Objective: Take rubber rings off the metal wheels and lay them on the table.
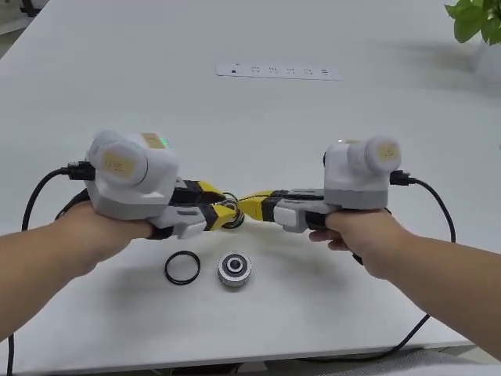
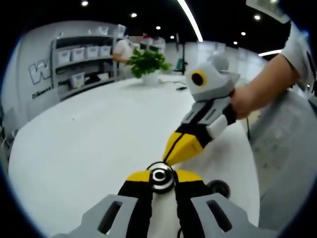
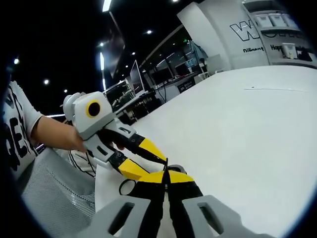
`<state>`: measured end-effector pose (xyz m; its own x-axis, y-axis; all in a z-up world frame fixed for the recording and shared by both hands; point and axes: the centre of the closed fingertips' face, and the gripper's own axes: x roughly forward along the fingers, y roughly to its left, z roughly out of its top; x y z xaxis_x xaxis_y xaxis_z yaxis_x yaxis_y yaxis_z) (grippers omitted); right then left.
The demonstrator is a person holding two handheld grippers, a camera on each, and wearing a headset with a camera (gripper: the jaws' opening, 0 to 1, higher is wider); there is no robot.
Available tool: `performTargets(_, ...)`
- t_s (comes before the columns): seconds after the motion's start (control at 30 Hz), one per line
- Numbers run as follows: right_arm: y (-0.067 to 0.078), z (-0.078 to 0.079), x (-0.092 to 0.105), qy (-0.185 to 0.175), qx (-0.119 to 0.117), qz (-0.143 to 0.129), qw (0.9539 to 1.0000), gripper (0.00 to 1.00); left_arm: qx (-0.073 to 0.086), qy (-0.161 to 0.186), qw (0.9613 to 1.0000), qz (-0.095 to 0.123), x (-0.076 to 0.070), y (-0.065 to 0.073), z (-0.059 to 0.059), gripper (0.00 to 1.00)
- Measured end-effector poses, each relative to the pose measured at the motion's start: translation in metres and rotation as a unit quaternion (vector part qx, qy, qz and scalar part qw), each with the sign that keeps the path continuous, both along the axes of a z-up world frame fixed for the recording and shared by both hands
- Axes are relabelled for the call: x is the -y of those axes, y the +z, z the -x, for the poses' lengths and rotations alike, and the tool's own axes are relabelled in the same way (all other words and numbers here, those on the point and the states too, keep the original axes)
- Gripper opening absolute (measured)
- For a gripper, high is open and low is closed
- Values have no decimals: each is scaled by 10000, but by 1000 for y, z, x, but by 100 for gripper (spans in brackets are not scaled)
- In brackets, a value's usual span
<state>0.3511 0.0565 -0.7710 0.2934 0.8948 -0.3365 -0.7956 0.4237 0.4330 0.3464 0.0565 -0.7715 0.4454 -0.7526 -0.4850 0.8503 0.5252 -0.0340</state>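
In the head view the two grippers meet tip to tip above the worktop, near its front edge. The left gripper clamps a metal wheel between its yellow tips. The right gripper has its jaws pressed together at that wheel's rim, though the contact is too small here to read. Just below them lie a loose ring and, beside it, a second wheel that looks already stripped. The left gripper view shows the held wheel face-on, squeezed by its edges between the two tips, with the right gripper's closed point touching the dark rubber ring at the upper rim. That hold is narrow, so a hard sideways pull would likely twist the wheel out of the tips and drop it onto the parts beneath. The right gripper view shows a thin dark strand rising from between its own shut tips, probably the ring's edge. With so little rubber caught, the ring could slip free and snap back into place. If it comes off under tension, it could spring away and roll over the worktop's near edge.
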Motion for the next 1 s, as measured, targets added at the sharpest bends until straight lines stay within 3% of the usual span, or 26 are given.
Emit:
performTargets(0.67, 23, 3, -1, 10, 85, -240, 9997, 0, 173, -3, 9989, 429, -17, 35, 17, 33)
performTargets(1.0, 27, 13, -8, 152, 37, -301, 9994, 0, 213, 13, 9990, 382, -31, 37, 25, 41)
